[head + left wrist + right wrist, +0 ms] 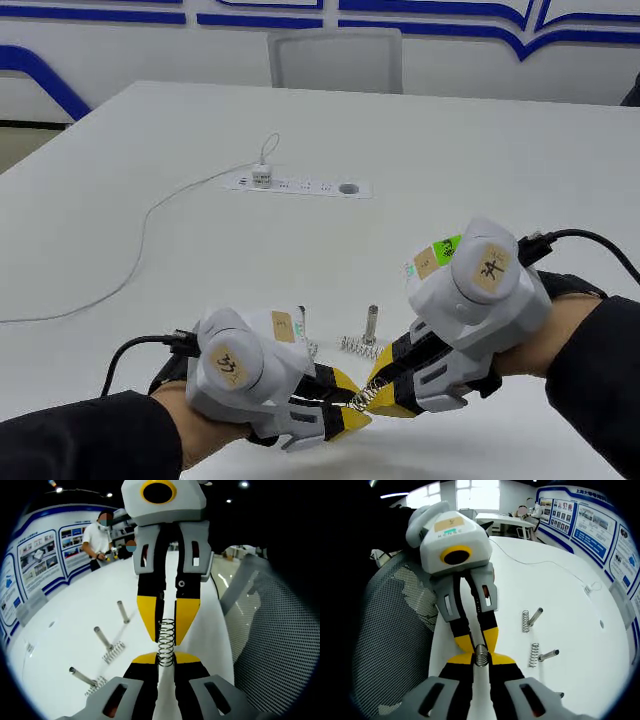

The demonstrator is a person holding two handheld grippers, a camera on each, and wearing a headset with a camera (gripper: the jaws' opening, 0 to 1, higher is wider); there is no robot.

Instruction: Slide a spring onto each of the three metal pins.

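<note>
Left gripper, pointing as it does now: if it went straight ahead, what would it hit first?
The right gripper, facing it head-on. The spring spans between them, so pushing on, the left gripper would likely meet the right's yellow fingers almost at once.

Exhibition-style office, white conference table (400, 130), wall display boards (35, 555) (blue-trimmed), mesh chair (395, 620)

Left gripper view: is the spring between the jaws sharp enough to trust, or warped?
Left gripper view: spring sharp, coils distinct, near centre so hardly warped; pins toward the edge lean with the fisheye. Right gripper view: spring end-on, window glare at top. Head view: even light, faint shadows, spring small.
</note>
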